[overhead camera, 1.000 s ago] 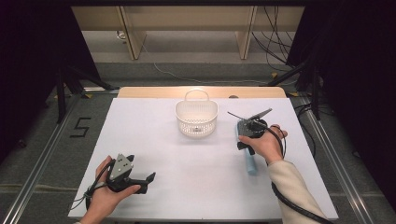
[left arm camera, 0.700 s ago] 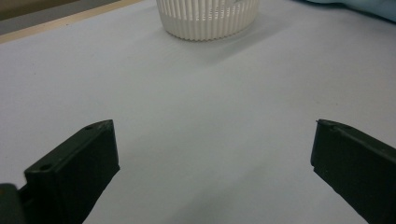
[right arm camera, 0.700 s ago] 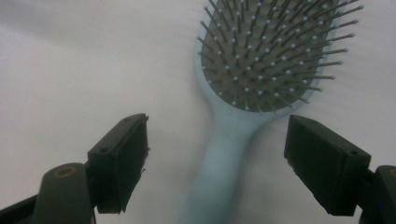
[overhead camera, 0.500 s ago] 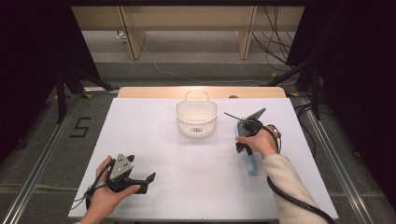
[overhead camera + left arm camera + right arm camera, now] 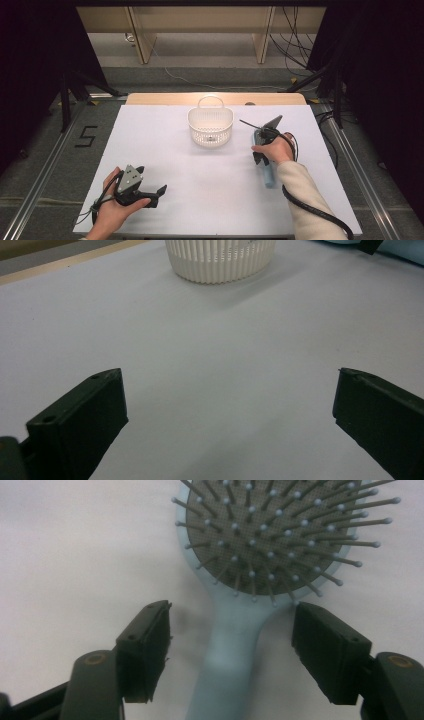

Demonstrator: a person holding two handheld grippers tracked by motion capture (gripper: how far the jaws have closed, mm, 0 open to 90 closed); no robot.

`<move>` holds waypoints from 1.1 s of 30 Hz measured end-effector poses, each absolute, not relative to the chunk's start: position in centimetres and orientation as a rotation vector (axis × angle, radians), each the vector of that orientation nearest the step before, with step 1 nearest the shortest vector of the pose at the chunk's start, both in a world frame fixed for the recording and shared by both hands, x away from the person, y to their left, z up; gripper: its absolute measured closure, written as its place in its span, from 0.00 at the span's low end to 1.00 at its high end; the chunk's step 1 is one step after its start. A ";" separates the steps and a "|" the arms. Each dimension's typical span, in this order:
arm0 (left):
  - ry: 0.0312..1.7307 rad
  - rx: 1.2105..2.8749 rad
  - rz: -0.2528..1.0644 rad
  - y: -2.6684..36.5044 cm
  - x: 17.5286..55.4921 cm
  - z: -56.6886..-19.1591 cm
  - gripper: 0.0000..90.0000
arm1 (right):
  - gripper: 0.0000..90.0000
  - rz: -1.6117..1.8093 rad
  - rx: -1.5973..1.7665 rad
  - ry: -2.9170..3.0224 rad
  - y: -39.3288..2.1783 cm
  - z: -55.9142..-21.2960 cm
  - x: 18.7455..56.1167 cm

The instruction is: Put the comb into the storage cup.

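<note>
Hairbrush (image 5: 235, 645): pale blue, flat on the white table (image 5: 165, 150) at the right side, bristles up, head toward the near edge and handle toward the far side as seen from above (image 5: 268, 175). Bristle-up lie leaves the slim neck free at both flanks, hence a natural place to grip.

Right gripper (image 5: 230, 645): lowered over the brush where handle meets head, one jaw on each side of the neck. Jaws apart, just been closing, with the handle between them; gaps visible on both sides, so no pinch yet. Judged as lining up for a grasp across the narrowest part.

Basket (image 5: 210, 127): white, slatted, with a hoop handle, standing upright at the far middle of the table, to the left of the brush and apart from it. Something small and dark inside, too small to tell. Open top facing up, probably the brush's destination.

Left gripper (image 5: 145, 192): held in the hand at the near left, well apart from basket and brush. Jaws wide apart over bare table in its own view, nothing between them; seemingly parked out of the way.
</note>
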State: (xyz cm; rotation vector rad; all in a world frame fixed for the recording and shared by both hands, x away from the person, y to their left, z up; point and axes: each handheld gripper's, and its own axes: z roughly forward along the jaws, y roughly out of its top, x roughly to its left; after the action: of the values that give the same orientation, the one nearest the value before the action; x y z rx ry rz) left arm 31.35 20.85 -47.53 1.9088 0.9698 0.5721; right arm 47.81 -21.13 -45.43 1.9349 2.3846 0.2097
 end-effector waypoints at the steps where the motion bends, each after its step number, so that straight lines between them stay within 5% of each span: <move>1: 0.969 1.910 0.574 20.8 31.4 -47.5 0.00 | 0.38 0.210 1.935 2.385 -21.1 -45.4 47.8; 10: 0.965 1.911 0.572 20.8 31.4 -47.5 0.00 | 0.52 0.148 1.963 2.377 -20.5 -45.3 48.1; 33: 0.958 1.916 0.560 20.7 31.3 -47.6 0.01 | 0.68 0.070 2.027 2.311 -20.6 -45.3 48.6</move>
State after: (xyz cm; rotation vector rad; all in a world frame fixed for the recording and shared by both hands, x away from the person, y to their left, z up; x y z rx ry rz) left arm 31.34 20.74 -47.57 1.9165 0.9585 0.5596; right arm 48.63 -20.60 -45.35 2.0265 2.3113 0.0703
